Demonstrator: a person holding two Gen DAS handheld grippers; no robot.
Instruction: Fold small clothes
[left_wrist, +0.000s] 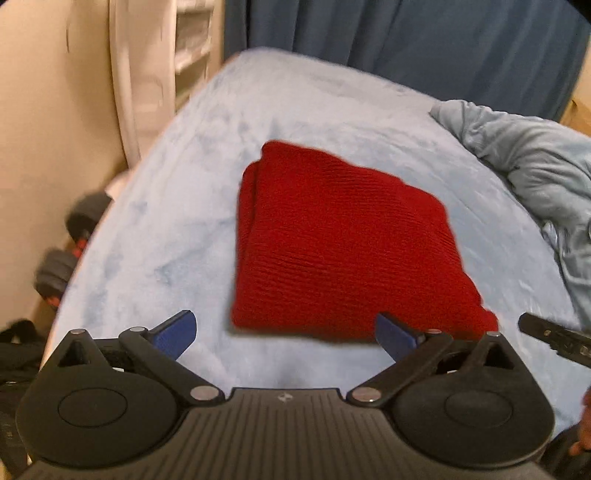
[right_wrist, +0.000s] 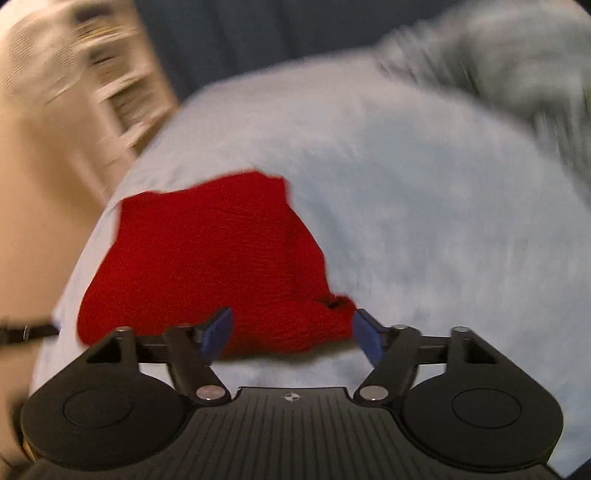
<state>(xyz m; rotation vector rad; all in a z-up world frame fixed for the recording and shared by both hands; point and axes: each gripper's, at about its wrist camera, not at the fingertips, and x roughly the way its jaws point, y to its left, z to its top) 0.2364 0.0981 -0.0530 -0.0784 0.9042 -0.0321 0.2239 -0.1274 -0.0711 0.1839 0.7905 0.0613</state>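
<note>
The folded red ribbed-knit garment (left_wrist: 332, 240) lies flat on the pale blue fleece bedcover (left_wrist: 166, 221). Left gripper (left_wrist: 284, 334) and right gripper (right_wrist: 291, 334): jaws spread, holding nothing. Expected handling: soft, light, limp. Grasp 2 adjacent corners at the near edge.

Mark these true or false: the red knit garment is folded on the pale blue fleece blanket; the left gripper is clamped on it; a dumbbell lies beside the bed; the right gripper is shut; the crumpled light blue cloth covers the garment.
1. The red knit garment lies folded on the pale blue fleece blanket: true.
2. The left gripper clamps it: false, its jaws are open and empty.
3. A dumbbell lies beside the bed: true.
4. The right gripper is shut: false, open.
5. The crumpled light blue cloth covers the garment: false, it lies apart.
</note>
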